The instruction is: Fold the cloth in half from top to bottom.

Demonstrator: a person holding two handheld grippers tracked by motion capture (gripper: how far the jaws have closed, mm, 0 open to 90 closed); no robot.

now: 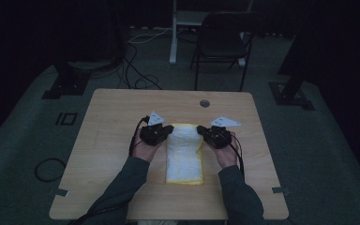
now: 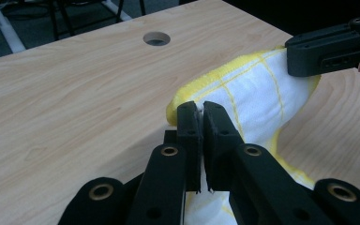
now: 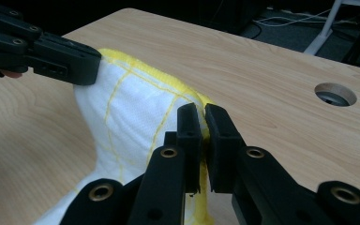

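A white cloth with yellow edging (image 1: 183, 154) lies lengthwise in the middle of the wooden table (image 1: 112, 122). Its far end is lifted off the wood. My left gripper (image 1: 168, 131) is shut on the cloth's far left corner (image 2: 187, 96), with the fabric pinched between its black jaws (image 2: 199, 123). My right gripper (image 1: 201, 131) is shut on the far right corner (image 3: 198, 101) in the same way (image 3: 202, 123). Between the two grips the cloth (image 3: 131, 101) hangs in a raised fold, and each gripper view also catches the other gripper's jaw on the cloth.
A round cable hole (image 1: 204, 103) sits in the table near its far edge. Behind the table stand a black folding chair (image 1: 222, 40) and a white stand (image 1: 174, 33), with cables on the floor (image 1: 136, 70).
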